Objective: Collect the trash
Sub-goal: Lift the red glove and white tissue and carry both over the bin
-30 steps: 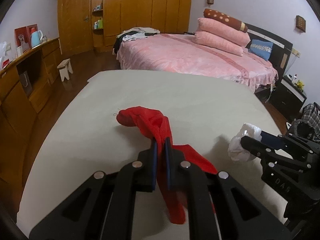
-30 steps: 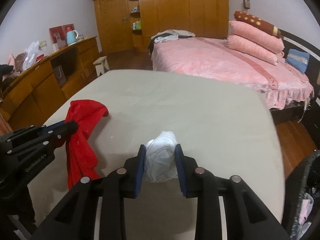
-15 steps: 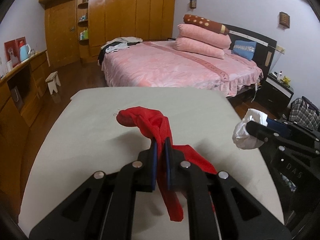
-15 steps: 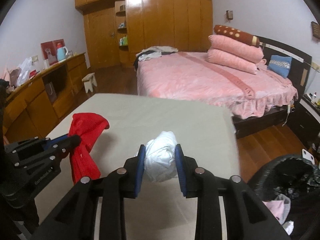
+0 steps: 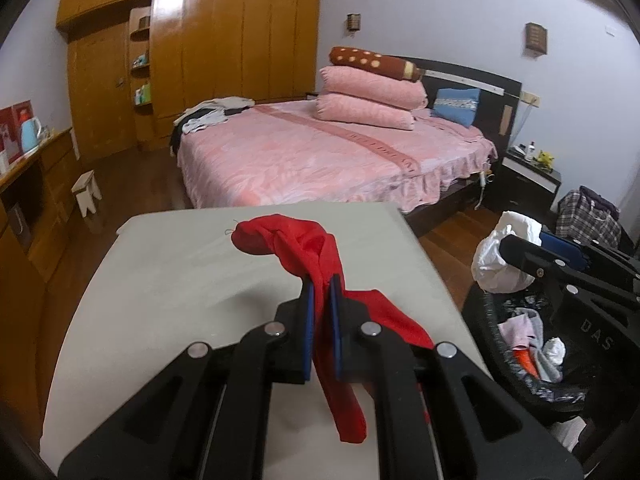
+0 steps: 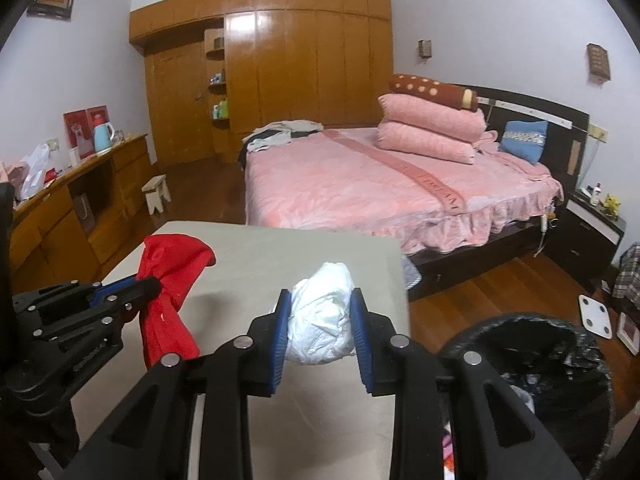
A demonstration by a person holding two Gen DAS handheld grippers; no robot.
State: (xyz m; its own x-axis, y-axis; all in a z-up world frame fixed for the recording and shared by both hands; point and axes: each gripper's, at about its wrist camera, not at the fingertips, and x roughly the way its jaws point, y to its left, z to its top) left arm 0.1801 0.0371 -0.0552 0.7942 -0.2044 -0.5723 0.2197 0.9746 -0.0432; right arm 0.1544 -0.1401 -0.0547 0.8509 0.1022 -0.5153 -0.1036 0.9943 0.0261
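Both tongs loaded, drop pending: left gripper [image 5: 320, 300] clamped tight on red cloth [image 5: 316, 248], right gripper [image 6: 320, 320] part-open, squeezing white crumpled wad [image 6: 324, 320]; black-lined trash bin [image 6: 560, 360] at 4 o'clock, w/ scraps inside.

Quick count, 2 grippers: left gripper [image 5: 320, 292] and right gripper [image 6: 320, 316]. 1 red cloth [image 5: 296, 240], 1 white crumpled wad [image 6: 324, 328]. 1 grey surface [image 5: 180, 264], 1 black trash bin [image 6: 560, 364] w/ several scraps inside, can't count those. 1 bed [image 6: 360, 184] w/ 2 pink pillows [image 6: 432, 128], 1 brown dotted bolster [image 6: 432, 90], 1 blue cushion [image 6: 524, 140]. 1 small stool [image 6: 157, 192], 1 blue kettle [image 6: 103, 138].
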